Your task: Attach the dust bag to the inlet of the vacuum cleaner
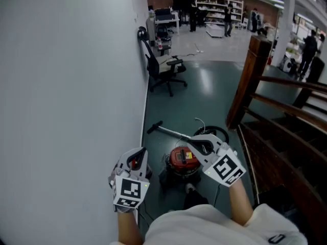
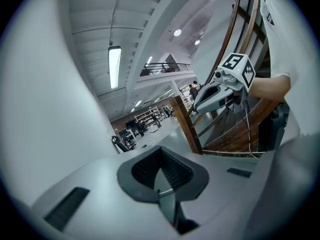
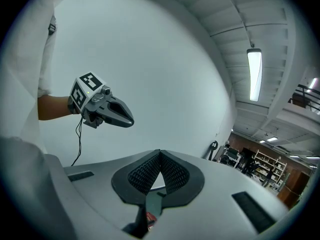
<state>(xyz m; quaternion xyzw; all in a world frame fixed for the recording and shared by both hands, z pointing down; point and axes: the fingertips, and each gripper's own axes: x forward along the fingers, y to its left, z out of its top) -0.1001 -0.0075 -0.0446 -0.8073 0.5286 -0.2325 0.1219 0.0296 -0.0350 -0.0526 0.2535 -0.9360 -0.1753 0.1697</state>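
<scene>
A red vacuum cleaner (image 1: 183, 158) stands on the dark floor below me, its black hose (image 1: 217, 133) coiled behind it and its wand (image 1: 166, 130) lying to the left. No dust bag shows in any view. My left gripper (image 1: 141, 153) hangs above the floor, left of the vacuum, with its jaws shut and nothing between them (image 2: 161, 151). The right gripper (image 1: 193, 143) is held over the vacuum's right side, also shut and empty (image 3: 160, 156). Each gripper shows in the other's view: the right gripper (image 2: 197, 109) and the left gripper (image 3: 131, 121), raised in the air.
A white wall (image 1: 66, 86) runs along the left. A black office chair (image 1: 164, 70) stands further back by the wall. A wooden post (image 1: 248, 80) and stair railing (image 1: 291, 111) close off the right side. People stand far off in the hall.
</scene>
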